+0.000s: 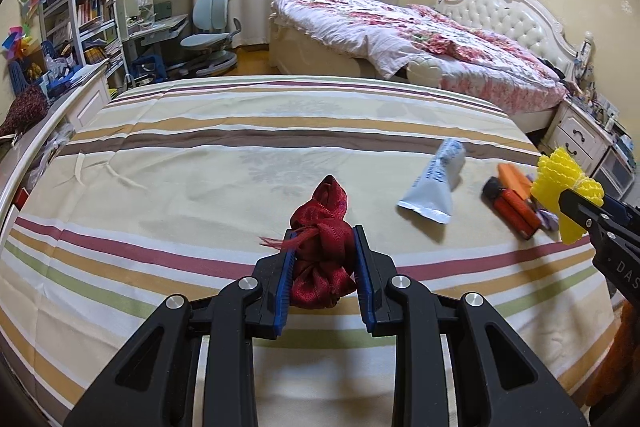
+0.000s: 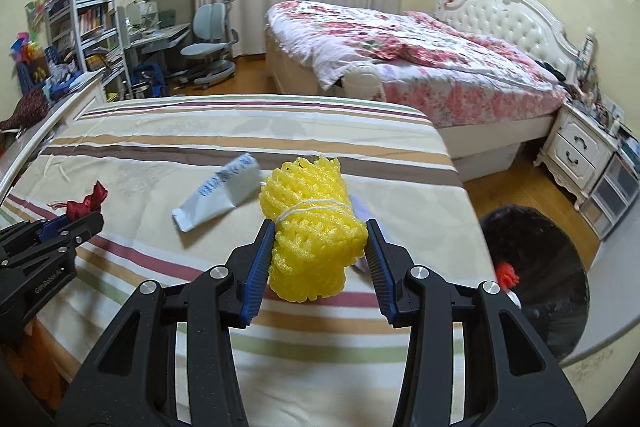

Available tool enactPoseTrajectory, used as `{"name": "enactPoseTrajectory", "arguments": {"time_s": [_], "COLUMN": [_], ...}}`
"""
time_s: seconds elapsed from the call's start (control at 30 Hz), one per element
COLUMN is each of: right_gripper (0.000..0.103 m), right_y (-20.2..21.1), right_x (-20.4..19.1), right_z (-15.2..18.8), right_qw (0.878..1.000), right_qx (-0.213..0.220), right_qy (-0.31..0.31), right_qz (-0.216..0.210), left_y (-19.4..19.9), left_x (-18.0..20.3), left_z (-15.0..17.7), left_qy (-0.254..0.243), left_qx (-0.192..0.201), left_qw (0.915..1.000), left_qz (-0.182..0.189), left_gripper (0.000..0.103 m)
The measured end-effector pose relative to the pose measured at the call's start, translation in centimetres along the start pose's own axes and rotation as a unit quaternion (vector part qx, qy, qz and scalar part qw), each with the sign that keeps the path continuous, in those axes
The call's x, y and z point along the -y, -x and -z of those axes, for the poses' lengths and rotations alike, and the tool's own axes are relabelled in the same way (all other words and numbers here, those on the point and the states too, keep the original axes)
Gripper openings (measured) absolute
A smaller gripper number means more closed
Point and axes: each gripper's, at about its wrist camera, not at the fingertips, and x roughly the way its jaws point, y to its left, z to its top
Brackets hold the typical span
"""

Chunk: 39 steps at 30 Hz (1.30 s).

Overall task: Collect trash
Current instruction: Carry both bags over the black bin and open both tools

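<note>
The left gripper [image 1: 325,259] clamps a knotted red cloth [image 1: 323,227]; the right gripper [image 2: 320,247] clamps a yellow foam net [image 2: 312,227], both above the striped bedsheet [image 1: 200,147]. Only the right view shows the black bin [image 2: 536,279] on the floor. A crumpled tube [image 1: 434,183] lies farther, then a floral bed [image 2: 400,55].

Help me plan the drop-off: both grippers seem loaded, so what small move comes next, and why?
Probably swing the right gripper, shut on the yellow foam net, over the black bin beside the bed. The left gripper already holds the red cloth bundle.
</note>
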Motion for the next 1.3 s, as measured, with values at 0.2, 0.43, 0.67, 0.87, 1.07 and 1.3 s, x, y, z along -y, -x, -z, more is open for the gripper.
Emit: {"name": "enactPoseTrajectory", "arguments": {"time_s": [0.2,0.43,0.67,0.87,1.07,1.3], "right_gripper": [0.044,0.044,0.044,0.044,0.044,0.044], "right_y": [1.3,2.6,3.7,4.2,4.1,3.1], "right_x": [4.4,8.9,13.0,16.9,20.4,23.3], "right_z": [1.5,3.1,4.0,4.5,5.0,5.3], "right_qw": [0.999,0.994,0.989,0.982,0.975,0.971], "right_qx": [0.000,0.002,0.010,0.017,0.023,0.021], "right_qy": [-0.039,-0.076,-0.105,-0.131,-0.158,-0.179], "right_qz": [0.035,0.073,0.107,0.133,0.152,0.158], "left_y": [1.0,1.9,2.2,1.9,1.0,-0.3], "left_x": [3.0,7.6,13.3,18.7,23.8,28.5], "left_z": [0.2,0.2,-0.2,-0.8,-1.0,-1.2], "left_qy": [-0.018,-0.053,-0.091,-0.125,-0.155,-0.181], "left_qx": [0.009,0.020,0.031,0.041,0.044,0.046], "left_qw": [0.9994,0.9965,0.9904,0.9823,0.9741,0.9671], "left_qz": [0.027,0.062,0.100,0.134,0.159,0.172], "left_gripper": [0.028,0.028,0.028,0.028,0.028,0.028]}}
